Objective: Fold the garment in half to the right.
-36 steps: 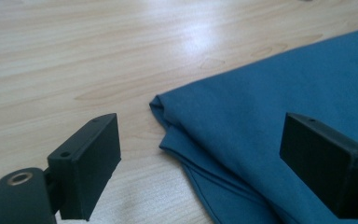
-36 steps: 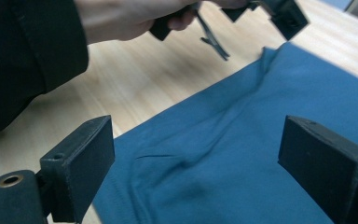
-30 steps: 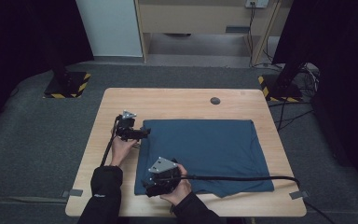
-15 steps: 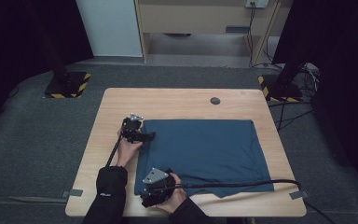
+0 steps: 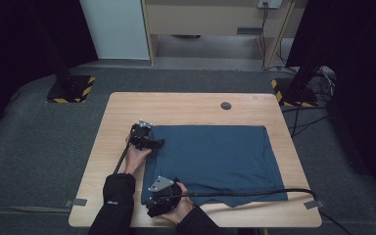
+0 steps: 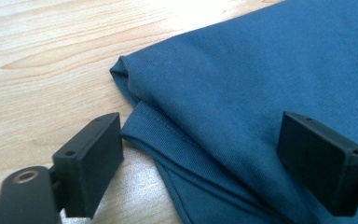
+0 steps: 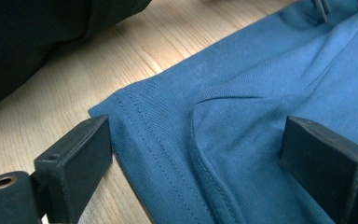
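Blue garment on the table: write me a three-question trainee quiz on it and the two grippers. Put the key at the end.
1. True or false: the left gripper is clamped shut on the blue garment.
2. Which part of the garment lies between the right gripper's jaws? A) a stitched corner at the edge B) the middle of the cloth C) nothing, only bare wood
3. What small dark thing lies on the wooden table beyond the garment's far edge?

Key:
1. False: its jaws stand wide, astride the garment's layered corner.
2. A
3. A small round dark disc; what it is cannot be told.
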Motion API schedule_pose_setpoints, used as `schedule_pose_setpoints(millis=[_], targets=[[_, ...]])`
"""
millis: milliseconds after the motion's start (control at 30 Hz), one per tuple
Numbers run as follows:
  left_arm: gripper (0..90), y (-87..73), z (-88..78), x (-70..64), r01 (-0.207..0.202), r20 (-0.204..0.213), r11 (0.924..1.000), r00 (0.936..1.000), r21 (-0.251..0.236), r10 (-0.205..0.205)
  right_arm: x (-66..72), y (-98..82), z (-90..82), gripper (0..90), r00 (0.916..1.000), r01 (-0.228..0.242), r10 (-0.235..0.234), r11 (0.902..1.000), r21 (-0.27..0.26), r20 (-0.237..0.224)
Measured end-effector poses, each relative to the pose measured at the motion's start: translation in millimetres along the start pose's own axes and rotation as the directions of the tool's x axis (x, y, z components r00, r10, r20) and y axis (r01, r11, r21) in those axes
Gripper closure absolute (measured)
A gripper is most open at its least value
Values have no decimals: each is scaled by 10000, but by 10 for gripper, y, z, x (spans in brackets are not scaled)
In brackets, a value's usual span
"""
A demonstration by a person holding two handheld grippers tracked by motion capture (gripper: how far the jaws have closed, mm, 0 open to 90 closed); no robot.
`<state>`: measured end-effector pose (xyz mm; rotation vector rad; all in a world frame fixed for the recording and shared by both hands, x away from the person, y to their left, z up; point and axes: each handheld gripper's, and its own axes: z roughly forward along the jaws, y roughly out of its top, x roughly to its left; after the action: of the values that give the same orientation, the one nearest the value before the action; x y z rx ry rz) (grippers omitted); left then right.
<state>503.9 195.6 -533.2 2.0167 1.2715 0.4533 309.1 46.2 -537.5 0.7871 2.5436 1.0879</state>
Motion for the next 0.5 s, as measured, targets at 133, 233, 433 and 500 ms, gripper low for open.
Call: schedule_pose_setpoints(millis=[133,233,433,500], targets=[[236,-3,-2,-26,-292,3,9995,9996,-125,292,-8,2,-1,160,9996,-266,266,9996,-57,79],[346,2,-8,-28,-209,78,9995,9997,-232,211,-25,-3,-27,271,9983,-476,480,9988,-132,322],[634,10,-6,-54,420,416,9985,9983,-364,-404,-70,1,-64,525,9923,-858,871,9961,-188,881],[699,1,-4,-62,718,489,9965,9964,-424,-697,-88,-3,-69,632,9897,-914,936,9955,-252,1085]])
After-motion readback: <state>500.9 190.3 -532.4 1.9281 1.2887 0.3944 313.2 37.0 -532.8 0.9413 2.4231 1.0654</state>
